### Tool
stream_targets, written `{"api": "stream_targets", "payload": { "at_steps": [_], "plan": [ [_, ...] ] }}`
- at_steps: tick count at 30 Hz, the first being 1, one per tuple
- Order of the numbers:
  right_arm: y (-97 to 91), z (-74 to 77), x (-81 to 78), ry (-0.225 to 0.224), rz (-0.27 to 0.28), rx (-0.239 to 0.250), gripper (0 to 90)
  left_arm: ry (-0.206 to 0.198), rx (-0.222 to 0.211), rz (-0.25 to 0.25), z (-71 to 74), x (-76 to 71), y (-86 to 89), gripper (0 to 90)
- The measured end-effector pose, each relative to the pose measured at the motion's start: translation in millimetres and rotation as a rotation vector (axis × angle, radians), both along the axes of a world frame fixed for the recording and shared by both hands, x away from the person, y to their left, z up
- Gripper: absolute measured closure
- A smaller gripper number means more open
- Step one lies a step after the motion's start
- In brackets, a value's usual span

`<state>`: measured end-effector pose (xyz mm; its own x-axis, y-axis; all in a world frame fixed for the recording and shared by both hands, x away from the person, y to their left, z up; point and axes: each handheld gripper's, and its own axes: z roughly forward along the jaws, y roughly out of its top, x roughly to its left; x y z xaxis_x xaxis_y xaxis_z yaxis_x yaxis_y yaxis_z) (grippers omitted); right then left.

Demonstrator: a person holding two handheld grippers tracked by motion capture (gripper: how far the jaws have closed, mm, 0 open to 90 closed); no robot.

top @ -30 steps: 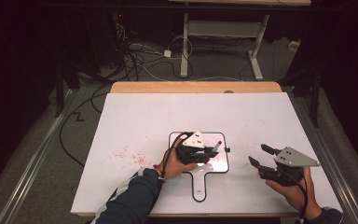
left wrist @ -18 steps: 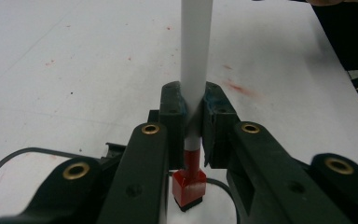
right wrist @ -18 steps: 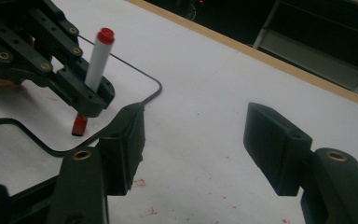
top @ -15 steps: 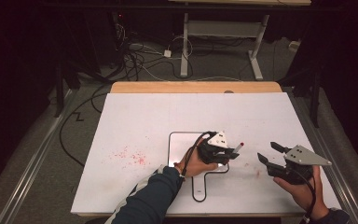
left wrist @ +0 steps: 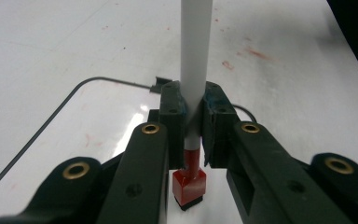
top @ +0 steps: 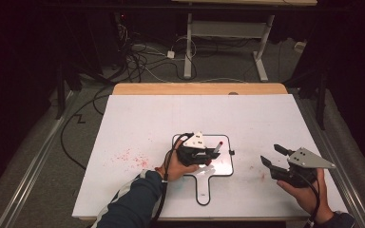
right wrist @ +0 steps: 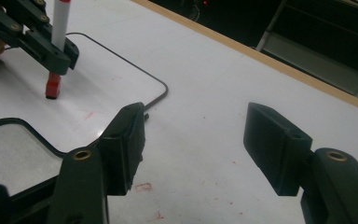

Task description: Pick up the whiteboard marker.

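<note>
A small whiteboard [top: 222, 167] with a black rim and a handle lies on the white table [top: 147, 118]. My left gripper [top: 210, 155] [left wrist: 193, 116] is over the board, shut on a white marker [top: 217, 147] [left wrist: 196, 56]. The marker's red end [left wrist: 189, 183] [right wrist: 52, 87] points down and touches the board. To the right of the board, a hand holds my right gripper [top: 269, 153] [right wrist: 198, 142] just above the table. It is open, with nothing between its jaws, which point toward the board.
Red smears [top: 134, 157] mark the table left of the board, and fainter ones [left wrist: 256, 53] lie beyond it. A wooden strip [top: 199, 89] runs along the table's far edge. Cables [top: 142, 61] and a desk frame [top: 223, 33] are on the floor behind.
My left gripper slid right across the board with the marker, then came back left to about where it began. The right gripper has barely shifted.
</note>
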<state>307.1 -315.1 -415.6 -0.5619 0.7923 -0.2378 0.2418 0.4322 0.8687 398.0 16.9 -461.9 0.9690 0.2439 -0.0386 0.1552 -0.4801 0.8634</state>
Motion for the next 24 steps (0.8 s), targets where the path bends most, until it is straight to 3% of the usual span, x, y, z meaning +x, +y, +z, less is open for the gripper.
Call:
{"api": "stream_targets", "payload": {
  "at_steps": [6,11,15,21,24],
  "plan": [
    [0.6,0.0,0.6,0.000,0.002,-0.001,39.5,0.005,0.008,0.054,-0.3,-0.3,27.9,78.9],
    [0.6,0.5,0.0,-0.002,0.003,0.000,39.5,0.021,-0.010,0.091,-2.2,3.1,42.3,78.9],
    [0.8,0.3,0.5,-0.001,0.002,-0.006,39.5,0.017,-0.010,0.062,-2.8,4.7,27.3,78.8],
    [0.9,0.2,0.6,0.000,0.004,-0.005,39.5,-0.002,0.015,-0.004,0.4,8.5,-12.7,78.9],
    [-1.4,0.2,1.1,-0.002,0.000,-0.005,39.5,0.008,0.011,-0.023,1.4,13.2,-31.2,78.9]
  ]
}}
